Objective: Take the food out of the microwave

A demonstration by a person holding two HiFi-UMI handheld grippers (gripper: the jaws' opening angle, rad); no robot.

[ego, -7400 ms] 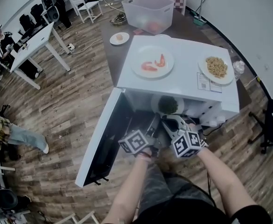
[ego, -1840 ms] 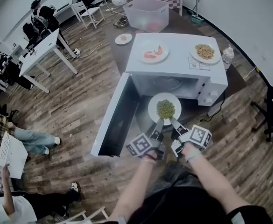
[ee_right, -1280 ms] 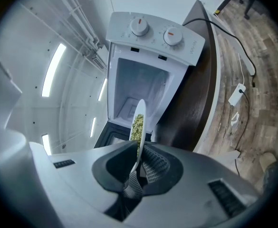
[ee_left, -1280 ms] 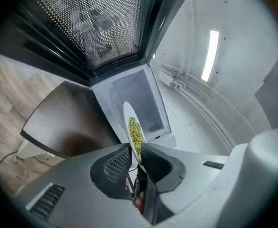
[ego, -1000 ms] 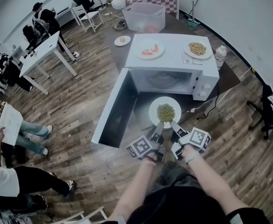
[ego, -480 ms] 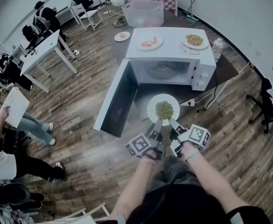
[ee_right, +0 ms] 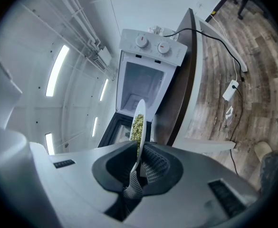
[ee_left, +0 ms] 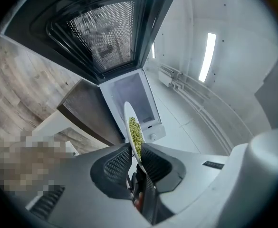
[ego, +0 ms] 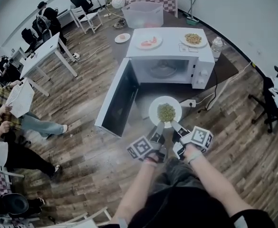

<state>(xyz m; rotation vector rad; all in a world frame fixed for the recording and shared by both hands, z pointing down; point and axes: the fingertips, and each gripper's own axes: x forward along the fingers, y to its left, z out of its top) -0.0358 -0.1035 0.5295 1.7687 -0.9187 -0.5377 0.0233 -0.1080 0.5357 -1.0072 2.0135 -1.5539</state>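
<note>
At the far left, seated people (ego: 5,127) and a white table (ego: 43,56) stand well apart from the work. The microwave (ego: 169,61) sits on the dark counter (ego: 226,63), its door (ego: 117,101) swung open to the left. The left tongs (ego: 158,127) are narrowed onto the near rim of the plate (ego: 165,112), the rim pinched between their pads (ee_left: 117,160). The plate, with peas (ego: 166,112) heaped in its middle, is out of the microwave, held in the air in front of the open cavity. The right tongs (ego: 174,126), just beside the left, also clamp the near rim. Two more plates of food (ego: 148,42) lie on the microwave's top.
</note>
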